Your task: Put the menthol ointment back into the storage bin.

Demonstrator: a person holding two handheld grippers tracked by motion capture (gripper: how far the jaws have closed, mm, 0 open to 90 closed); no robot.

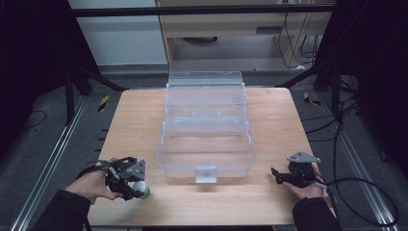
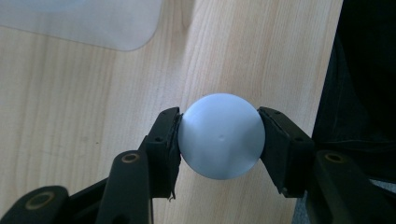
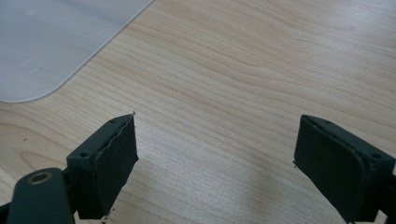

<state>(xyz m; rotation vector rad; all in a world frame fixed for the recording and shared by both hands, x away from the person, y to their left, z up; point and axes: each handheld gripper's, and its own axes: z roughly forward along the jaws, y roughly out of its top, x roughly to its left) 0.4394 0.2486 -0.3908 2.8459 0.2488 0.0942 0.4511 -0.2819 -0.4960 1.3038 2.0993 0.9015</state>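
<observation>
A pale blue-white ball sits squeezed between the two black jaws of my left gripper, just above the wooden table. In the high view that gripper is near the table's front left, with the ball at its tip. My right gripper rests at the front right, pointing left toward the clear plastic box. In the right gripper view the right gripper stands wide open over bare wood, nothing between its pads.
The clear plastic box with its lid open stands in the middle of the table, a latch tab at its front. Its corner lies ahead of the right gripper. Cables and dark frame legs surround the table; the table's front edge is close.
</observation>
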